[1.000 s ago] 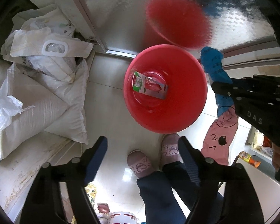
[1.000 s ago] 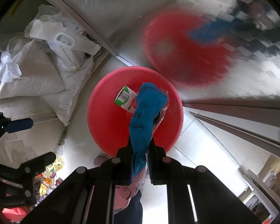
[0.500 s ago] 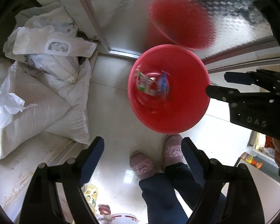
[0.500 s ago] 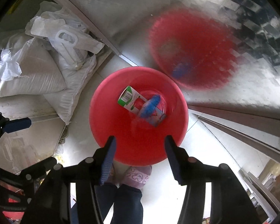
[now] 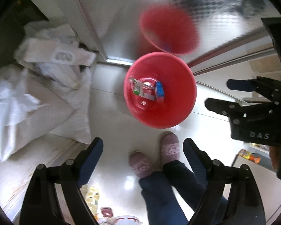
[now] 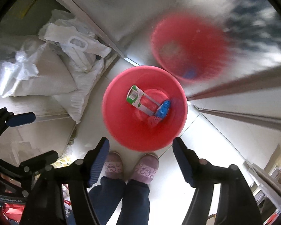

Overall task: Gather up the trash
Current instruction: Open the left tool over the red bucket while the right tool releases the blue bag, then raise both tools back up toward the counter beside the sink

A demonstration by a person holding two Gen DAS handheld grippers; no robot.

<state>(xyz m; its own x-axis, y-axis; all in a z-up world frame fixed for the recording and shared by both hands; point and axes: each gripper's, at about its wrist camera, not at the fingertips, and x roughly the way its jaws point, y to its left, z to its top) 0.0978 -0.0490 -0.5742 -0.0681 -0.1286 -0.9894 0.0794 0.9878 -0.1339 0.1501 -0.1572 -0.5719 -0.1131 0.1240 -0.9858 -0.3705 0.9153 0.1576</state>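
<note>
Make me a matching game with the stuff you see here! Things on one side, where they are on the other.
Things:
1. blue crumpled wrapper
2. purple fuzzy slippers
3. white woven sacks
4. right claw

Places:
A. piled left of the bucket
B. open above the floor, holding nothing
C. inside the round red plastic bucket
D. on the person's feet

Pairs: 1-C, 2-D, 3-A, 4-B

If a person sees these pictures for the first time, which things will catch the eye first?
First the red bucket on the pale floor, with a green and white carton and a blue wrapper lying inside it. Behind it, the shiny metal door shows a blurred red reflection. White sacks are piled to the left, and both the right gripper and left gripper hang open above the purple slippers.
</note>
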